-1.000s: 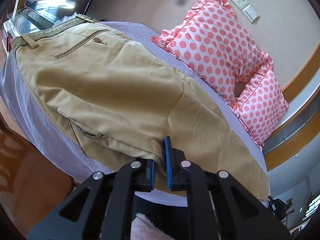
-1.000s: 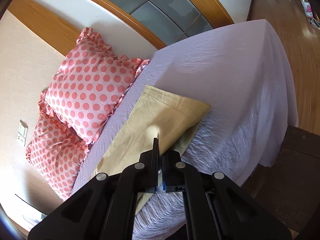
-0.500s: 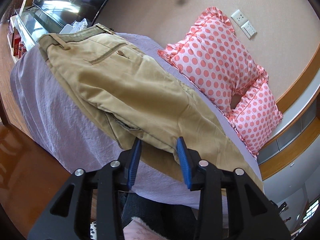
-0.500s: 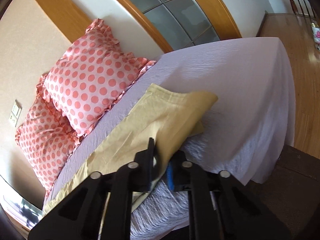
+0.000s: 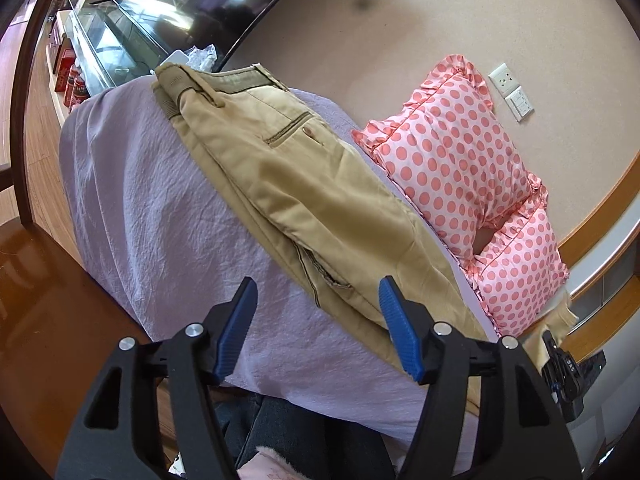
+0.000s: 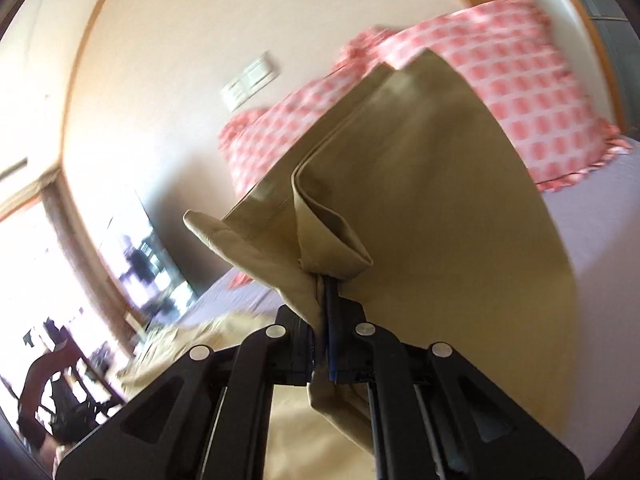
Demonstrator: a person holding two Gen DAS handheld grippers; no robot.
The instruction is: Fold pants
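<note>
Tan pants (image 5: 304, 196) lie folded lengthwise on a lilac bed sheet (image 5: 168, 224), waistband at the far left, legs running to the right. My left gripper (image 5: 316, 328) is open and empty, just in front of the pants' near edge. My right gripper (image 6: 322, 320) is shut on the hem end of the pants legs (image 6: 420, 208) and holds it lifted off the bed; the view is blurred. The right gripper also shows in the left wrist view (image 5: 568, 364) at the far right, with tan cloth above it.
Two pink polka-dot pillows (image 5: 460, 148) lean on the wall behind the pants. A wooden bed frame (image 5: 40, 300) lies at the near left. A TV and a glass cabinet (image 5: 108, 44) stand beyond the bed's left end. Wall sockets (image 5: 512, 88) are above the pillows.
My left gripper let go of the pants' near edge, opened wide and pulled back. My right gripper lifted the leg hems off the bed and swung them up and toward the waistband side.
</note>
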